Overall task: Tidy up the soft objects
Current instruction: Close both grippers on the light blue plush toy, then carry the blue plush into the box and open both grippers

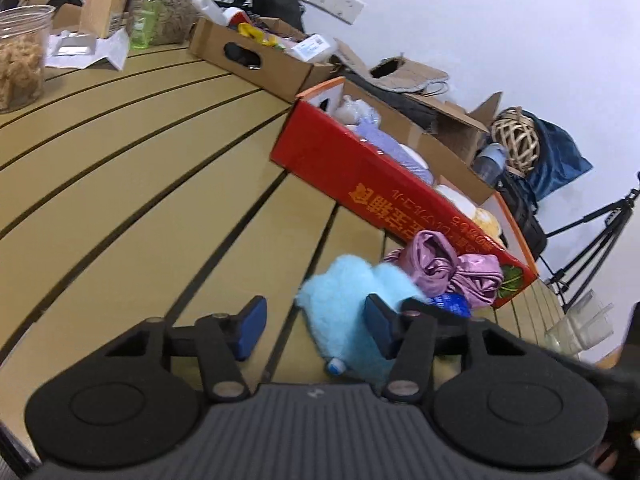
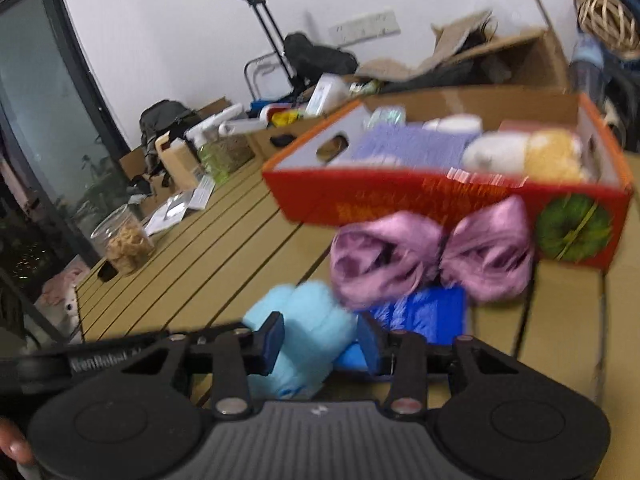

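Red box [image 1: 384,196] on slatted table [image 1: 120,184]: already holds lilac cloth [image 2: 416,144], white plush [image 2: 492,150], yellow plush [image 2: 554,156]; sorting looks partly done.

Left outside, against box's near wall: pink satin bow [image 2: 432,258]. Nearer than bow: fluffy light-blue item [image 1: 352,312]; blue packet [image 2: 428,312] just beside it.

Right gripper [image 2: 320,340]: jaws part open, straddling light-blue item; contact blurred, cannot tell if clamped.

Left gripper [image 1: 316,326]: jaws apart, nothing clamped, light-blue item's edge between them.

Judgement: three items remain.
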Demonstrator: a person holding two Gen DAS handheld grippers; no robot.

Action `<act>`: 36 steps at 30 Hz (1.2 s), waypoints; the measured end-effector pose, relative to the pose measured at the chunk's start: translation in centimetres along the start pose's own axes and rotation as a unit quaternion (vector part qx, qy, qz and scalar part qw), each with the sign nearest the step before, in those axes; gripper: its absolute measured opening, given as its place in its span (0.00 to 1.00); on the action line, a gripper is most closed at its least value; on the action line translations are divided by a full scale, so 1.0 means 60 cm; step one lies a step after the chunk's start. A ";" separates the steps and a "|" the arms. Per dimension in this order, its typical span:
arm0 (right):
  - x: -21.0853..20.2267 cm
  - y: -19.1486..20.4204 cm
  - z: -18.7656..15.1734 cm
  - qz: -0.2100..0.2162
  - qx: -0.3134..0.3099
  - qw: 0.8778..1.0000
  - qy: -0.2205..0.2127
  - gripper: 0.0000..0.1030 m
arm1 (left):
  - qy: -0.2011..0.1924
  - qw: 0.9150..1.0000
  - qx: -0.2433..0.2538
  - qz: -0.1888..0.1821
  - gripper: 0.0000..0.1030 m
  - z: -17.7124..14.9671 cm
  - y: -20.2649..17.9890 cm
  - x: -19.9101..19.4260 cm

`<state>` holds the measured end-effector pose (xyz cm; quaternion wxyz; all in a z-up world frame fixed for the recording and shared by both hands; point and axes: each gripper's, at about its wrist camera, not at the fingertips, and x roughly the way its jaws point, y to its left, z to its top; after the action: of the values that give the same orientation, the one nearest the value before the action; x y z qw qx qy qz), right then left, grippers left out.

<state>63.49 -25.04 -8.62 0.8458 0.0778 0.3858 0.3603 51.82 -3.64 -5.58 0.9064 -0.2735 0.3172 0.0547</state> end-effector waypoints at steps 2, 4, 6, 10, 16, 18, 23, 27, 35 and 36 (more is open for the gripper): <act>0.001 0.003 -0.006 -0.001 0.000 1.000 -0.013 0.37 | 0.002 0.999 0.001 -0.038 0.21 0.004 0.001 0.003; -0.003 0.004 -0.006 -0.005 0.016 1.000 -0.022 0.30 | 0.005 0.999 -0.004 -0.039 0.20 0.005 0.000 -0.004; -0.011 0.017 -0.010 -0.009 0.012 0.999 -0.029 0.25 | 0.002 0.999 0.002 -0.044 0.19 0.002 -0.001 -0.018; -0.020 0.065 -0.026 -0.005 -0.011 0.999 -0.034 0.14 | 0.003 0.997 0.011 -0.078 0.10 -0.008 0.004 -0.046; -0.027 0.109 -0.087 -0.073 0.000 0.996 -0.049 0.11 | -0.023 0.999 0.025 -0.031 0.14 -0.028 0.048 -0.096; -0.041 0.105 -0.099 -0.058 0.024 0.996 -0.066 0.14 | -0.035 0.999 0.031 -0.010 0.20 -0.033 0.068 -0.109; -0.045 0.096 -0.104 -0.021 0.066 0.994 -0.087 0.38 | -0.010 1.000 0.009 -0.010 0.60 -0.024 0.100 -0.093; -0.021 0.088 -0.100 -0.018 0.095 0.993 -0.073 0.42 | -0.017 0.999 0.000 -0.031 0.59 -0.006 0.106 -0.069; -0.004 0.070 -0.099 0.024 0.158 0.985 -0.060 0.37 | 0.005 0.994 -0.009 -0.106 0.29 0.004 0.093 -0.056; -0.016 0.076 -0.093 0.021 0.155 0.985 -0.074 0.36 | -0.004 0.993 -0.007 -0.118 0.29 0.013 0.085 -0.060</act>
<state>56.60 -23.16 -10.02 0.8416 0.2425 0.3718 0.3075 47.99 1.35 -5.25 0.9060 -0.3152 0.2783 -0.0495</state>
